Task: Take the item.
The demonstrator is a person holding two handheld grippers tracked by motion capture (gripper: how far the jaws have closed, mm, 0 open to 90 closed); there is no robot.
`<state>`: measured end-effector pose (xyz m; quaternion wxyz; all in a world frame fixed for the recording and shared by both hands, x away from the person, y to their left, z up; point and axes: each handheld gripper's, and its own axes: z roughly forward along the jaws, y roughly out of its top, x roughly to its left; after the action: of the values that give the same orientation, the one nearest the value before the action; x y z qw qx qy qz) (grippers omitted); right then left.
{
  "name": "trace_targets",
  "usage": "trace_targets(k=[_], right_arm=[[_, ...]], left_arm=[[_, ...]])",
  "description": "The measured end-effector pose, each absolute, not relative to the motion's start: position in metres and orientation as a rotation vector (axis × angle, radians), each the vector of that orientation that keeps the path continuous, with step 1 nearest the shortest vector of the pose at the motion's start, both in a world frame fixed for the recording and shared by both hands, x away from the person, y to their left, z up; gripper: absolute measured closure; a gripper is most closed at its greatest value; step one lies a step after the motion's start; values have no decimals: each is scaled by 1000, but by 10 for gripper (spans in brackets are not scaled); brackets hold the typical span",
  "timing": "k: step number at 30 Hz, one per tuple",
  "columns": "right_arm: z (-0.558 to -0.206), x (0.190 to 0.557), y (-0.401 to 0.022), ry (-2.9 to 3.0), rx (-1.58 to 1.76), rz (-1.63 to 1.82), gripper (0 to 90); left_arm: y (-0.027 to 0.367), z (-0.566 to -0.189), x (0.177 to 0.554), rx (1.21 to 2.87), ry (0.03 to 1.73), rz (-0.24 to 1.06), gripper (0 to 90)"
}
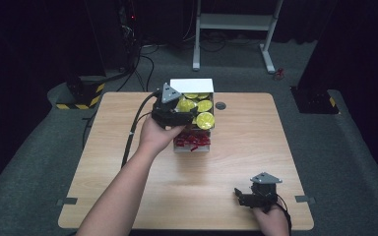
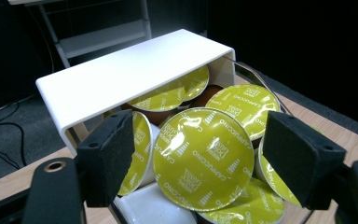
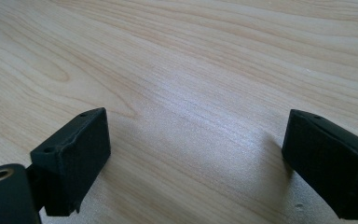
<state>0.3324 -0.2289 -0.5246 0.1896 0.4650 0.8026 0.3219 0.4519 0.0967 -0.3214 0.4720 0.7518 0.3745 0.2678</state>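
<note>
Sitting between left hand-held gripper (image 2: 200, 161) pads, yellow capsule (image 2: 203, 158), apparently ungripped

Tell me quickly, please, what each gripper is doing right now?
Left gripper: jaws either side of a yellow-lidded capsule; whether they grip it cannot be told.
Right gripper: jaws open, holding nothing, over the table.

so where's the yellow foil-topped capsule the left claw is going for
In the left gripper view the yellow foil-topped coffee capsule sits between the left claw's pads, atop the capsule pile, just in front of the white lid.
</note>
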Motion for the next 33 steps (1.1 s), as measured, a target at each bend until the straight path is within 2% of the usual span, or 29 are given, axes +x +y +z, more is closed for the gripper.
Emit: trace_targets(k=[17, 33], right_arm=[[-525, 332, -229, 2258, 1305, 907, 77], [-525, 332, -229, 2259, 1300, 906, 77]], left_arm=[[92, -332, 449, 1861, 897, 703, 371], [92, -331, 441, 1814, 878, 687, 380]])
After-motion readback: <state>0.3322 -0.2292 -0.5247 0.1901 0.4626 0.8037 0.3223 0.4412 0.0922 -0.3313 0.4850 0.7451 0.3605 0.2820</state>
